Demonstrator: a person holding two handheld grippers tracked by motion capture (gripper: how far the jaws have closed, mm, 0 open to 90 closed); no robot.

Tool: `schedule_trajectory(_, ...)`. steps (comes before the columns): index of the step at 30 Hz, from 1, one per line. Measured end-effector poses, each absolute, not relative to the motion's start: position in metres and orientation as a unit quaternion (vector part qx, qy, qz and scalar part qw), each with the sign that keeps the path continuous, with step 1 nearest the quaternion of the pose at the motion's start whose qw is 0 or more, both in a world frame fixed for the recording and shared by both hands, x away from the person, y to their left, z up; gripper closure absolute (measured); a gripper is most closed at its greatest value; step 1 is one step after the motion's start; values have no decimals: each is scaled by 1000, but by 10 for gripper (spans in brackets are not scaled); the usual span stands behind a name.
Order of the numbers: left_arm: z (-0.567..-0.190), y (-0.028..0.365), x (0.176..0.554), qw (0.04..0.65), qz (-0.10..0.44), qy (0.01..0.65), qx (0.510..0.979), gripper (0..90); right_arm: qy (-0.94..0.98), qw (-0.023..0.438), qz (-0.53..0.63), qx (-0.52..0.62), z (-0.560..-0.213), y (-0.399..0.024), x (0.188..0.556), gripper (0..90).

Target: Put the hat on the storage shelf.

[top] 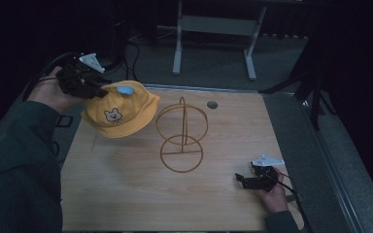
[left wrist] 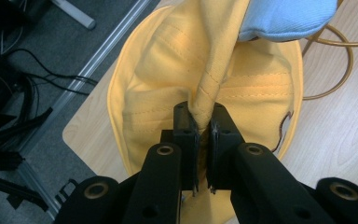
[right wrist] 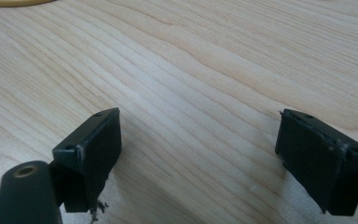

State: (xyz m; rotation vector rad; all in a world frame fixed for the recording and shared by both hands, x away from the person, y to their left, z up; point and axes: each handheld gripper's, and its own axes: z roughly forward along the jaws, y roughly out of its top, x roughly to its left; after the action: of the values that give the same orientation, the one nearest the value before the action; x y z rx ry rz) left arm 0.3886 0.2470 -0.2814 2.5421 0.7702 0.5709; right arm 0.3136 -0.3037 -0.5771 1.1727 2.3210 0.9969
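Two grippers: my right gripper (top: 240, 178) rests low on the tabletop (top: 126, 194), jaws wide apart, empty. Farther off stands a wire stand (top: 181, 136); beyond, my left gripper (left wrist: 204, 122) pinches the yellow hat (top: 119, 109), lifted over the far-left corner.

Count: one yellow hat (top: 120, 110), one gold wire stand (top: 181, 136), one tabletop (top: 126, 194). Two tongs: left tongs (top: 97, 86), right tongs (top: 240, 179). One round hole (top: 212, 104) in the tabletop.
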Motion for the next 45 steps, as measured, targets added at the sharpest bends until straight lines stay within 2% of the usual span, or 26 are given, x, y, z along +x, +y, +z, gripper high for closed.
schedule_trajectory(45,-250,242,369,250,201,222,921,843,820,178,352,415,-577,-304,313,142)
